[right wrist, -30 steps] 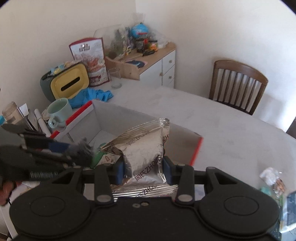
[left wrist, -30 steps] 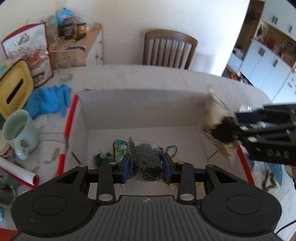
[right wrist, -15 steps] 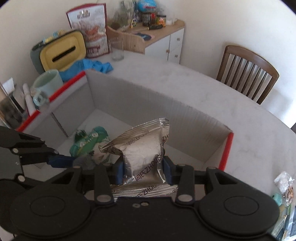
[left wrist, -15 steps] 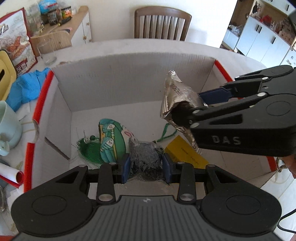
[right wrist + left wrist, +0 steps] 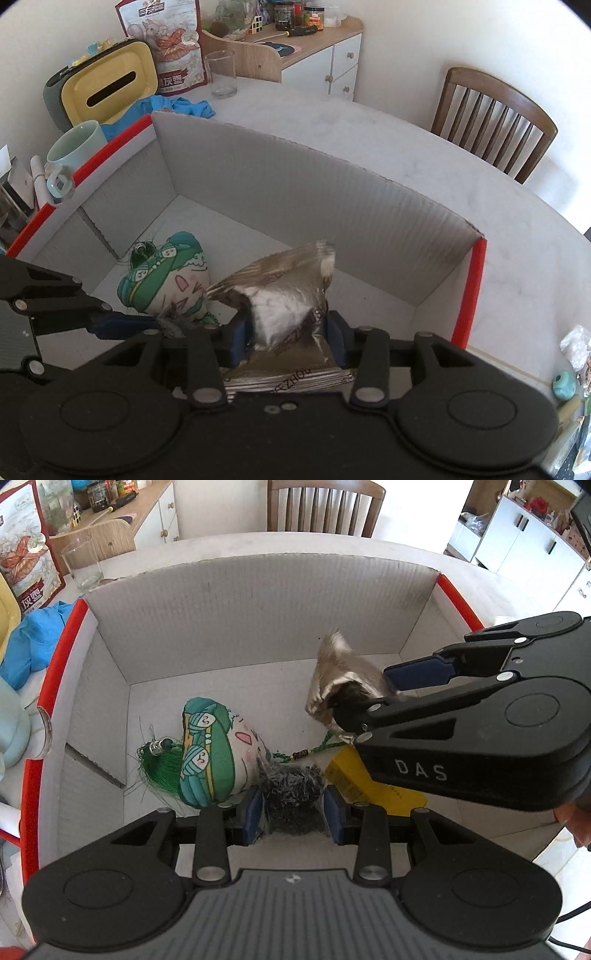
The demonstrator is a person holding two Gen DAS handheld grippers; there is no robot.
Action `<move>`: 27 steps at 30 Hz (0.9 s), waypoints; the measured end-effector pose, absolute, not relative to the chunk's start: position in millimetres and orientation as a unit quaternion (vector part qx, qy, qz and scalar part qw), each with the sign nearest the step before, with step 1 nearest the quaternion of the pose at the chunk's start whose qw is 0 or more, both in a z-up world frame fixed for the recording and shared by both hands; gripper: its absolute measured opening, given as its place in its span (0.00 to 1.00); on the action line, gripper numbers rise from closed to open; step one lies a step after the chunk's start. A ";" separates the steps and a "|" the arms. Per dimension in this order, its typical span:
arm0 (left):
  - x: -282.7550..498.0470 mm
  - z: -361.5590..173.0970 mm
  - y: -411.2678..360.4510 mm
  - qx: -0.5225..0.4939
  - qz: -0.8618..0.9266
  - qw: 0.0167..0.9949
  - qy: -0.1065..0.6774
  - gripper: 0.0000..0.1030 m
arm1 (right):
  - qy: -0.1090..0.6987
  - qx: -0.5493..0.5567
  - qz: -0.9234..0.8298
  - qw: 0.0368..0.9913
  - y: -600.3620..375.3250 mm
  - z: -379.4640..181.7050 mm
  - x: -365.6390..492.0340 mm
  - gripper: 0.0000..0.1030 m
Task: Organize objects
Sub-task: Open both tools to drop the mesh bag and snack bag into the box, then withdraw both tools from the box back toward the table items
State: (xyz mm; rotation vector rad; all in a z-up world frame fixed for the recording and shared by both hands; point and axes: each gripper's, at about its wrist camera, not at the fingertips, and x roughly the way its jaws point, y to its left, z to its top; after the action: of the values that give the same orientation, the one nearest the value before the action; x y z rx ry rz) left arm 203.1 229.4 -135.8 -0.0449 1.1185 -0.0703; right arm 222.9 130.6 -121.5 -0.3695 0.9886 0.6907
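Observation:
A white cardboard box with red rims stands on the table, and both grippers reach down into it. My left gripper is shut on a clear bag of dark bits, low over the box floor beside a green cartoon sachet with a tassel. My right gripper has a silver foil pouch between its fingers. Its jaws are opening, and the pouch is blurred, twisted and loose between the pads. In the left wrist view the right gripper hangs over a yellow card.
Left of the box are a pale green mug, blue gloves, a yellow tissue holder, a glass and a snack bag. A wooden chair stands beyond the table. Small items lie at the right edge.
Both grippers have sunk from above the box down into it. The right jaws have widened and the silver pouch has twisted between them. The left grip on the dark bag is unchanged.

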 end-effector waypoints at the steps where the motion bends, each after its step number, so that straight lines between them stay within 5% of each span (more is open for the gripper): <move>1: 203.7 -136.1 229.3 -0.020 -0.033 0.847 0.530 0.35 | 0.463 -0.168 0.324 0.808 129.6 -120.8 223.4 0.47; 9: 198.7 -127.3 229.4 -0.014 -0.024 0.858 0.512 0.51 | 0.444 -0.161 0.333 0.816 122.8 -107.4 218.4 0.54; 27: 165.4 -77.4 221.1 -0.030 -0.006 0.888 0.458 0.56 | 0.394 -0.088 0.348 0.846 68.7 -45.5 189.4 0.61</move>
State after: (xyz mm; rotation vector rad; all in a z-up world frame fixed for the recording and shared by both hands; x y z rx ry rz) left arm 165.4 221.1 -77.4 -0.0619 0.9521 -0.0114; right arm 189.4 68.7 -45.5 -0.1864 0.8303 0.7347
